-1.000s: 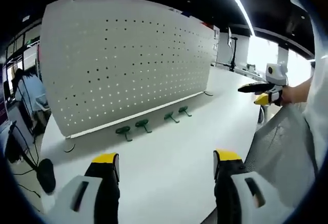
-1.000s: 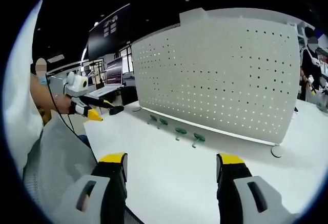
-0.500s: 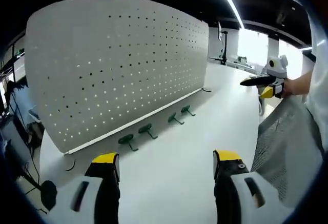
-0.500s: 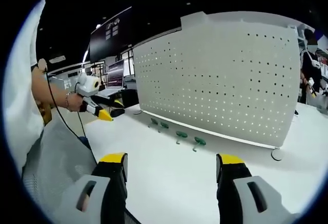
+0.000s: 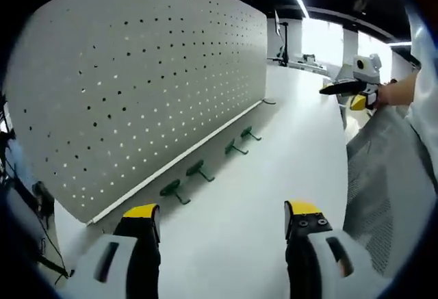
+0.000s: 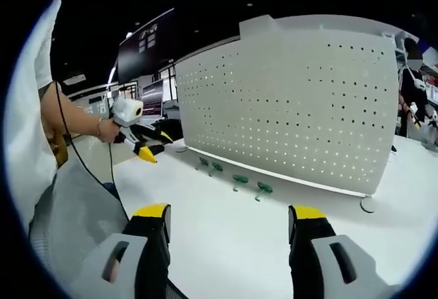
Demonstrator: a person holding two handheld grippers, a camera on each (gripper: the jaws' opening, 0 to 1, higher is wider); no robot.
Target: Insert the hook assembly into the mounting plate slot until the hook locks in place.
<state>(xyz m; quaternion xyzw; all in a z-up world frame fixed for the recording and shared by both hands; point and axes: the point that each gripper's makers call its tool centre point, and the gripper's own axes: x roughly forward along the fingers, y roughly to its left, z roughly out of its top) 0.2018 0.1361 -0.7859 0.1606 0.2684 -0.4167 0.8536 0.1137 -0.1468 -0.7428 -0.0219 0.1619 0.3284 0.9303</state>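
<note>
A white pegboard point(image 5: 137, 80) point(image 6: 294, 100) stands upright on a white table point(image 5: 233, 230) point(image 6: 226, 237). Several green hooks point(image 5: 200, 170) point(image 6: 239, 179) lie in a row on the table along the pegboard's foot. My left gripper point(image 5: 222, 218) is open above the table, short of the hooks, with nothing between its yellow-tipped jaws. My right gripper point(image 6: 229, 220) is also open and empty, back from the hooks. The right gripper also appears at the right of the left gripper view point(image 5: 352, 87), held in a hand. The left gripper appears at the left of the right gripper view point(image 6: 147, 145).
A person's arm point(image 6: 68, 118) and white clothing point(image 6: 24, 148) sit at the left of the right gripper view. A mesh chair back point(image 5: 383, 183) point(image 6: 68, 224) is near the table's edge. Desks and screens point(image 6: 147, 94) stand behind. Another person point(image 6: 414, 87) stands far right.
The left gripper has come closer to the pegboard and the hooks, which look larger now. In the right gripper view the left gripper has moved right, toward the hooks. Both stay open.
</note>
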